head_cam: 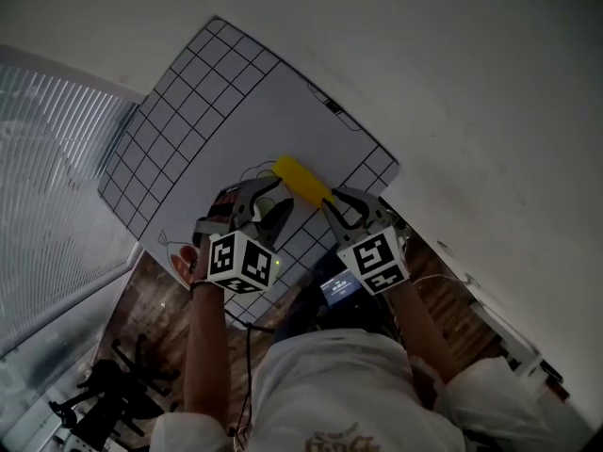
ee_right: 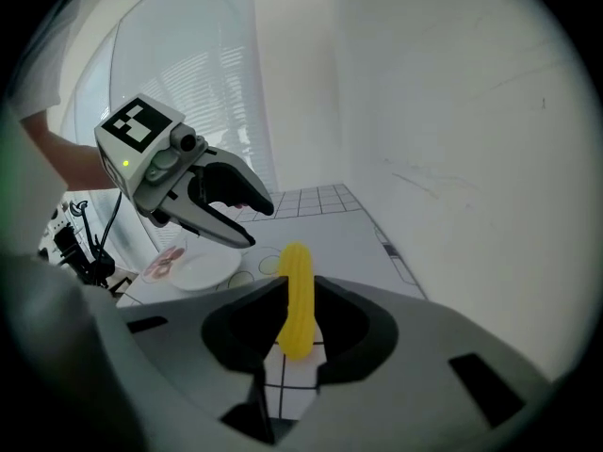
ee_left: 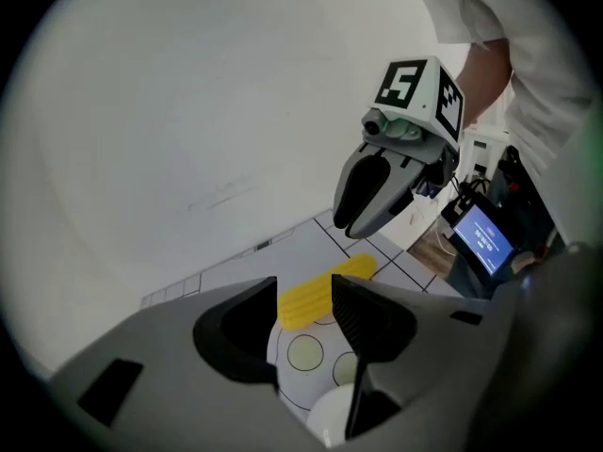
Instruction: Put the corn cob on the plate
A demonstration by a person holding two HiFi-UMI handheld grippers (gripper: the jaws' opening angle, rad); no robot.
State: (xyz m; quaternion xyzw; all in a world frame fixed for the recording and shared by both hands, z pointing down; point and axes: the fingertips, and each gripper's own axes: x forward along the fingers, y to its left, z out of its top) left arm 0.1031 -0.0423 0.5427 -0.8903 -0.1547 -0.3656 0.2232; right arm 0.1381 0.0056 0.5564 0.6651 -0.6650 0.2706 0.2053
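On the gridded mat (head_cam: 236,111) that covers part of the white bench (head_cam: 452,83), the corn cob (head_cam: 301,182) lies flat, not yet lifted. The right gripper (ee_left: 353,232) stands at the cob's near end. Its fingers are released and parted a little, and the right gripper view shows the cob between them with its long axis running straight away. No firm press on the cob is evident. The left gripper (ee_right: 259,224) hangs just beside the cob's flank with its fingers spread wider and holding nothing; from there the cob lies crosswise beyond the gap. The plate (ee_right: 203,276) sits near the cob on the left gripper's side, partly under that gripper. The right gripper appears the better placed: its fingers would close across the cob's width, while the left gripper's closing line runs along the cob's length.
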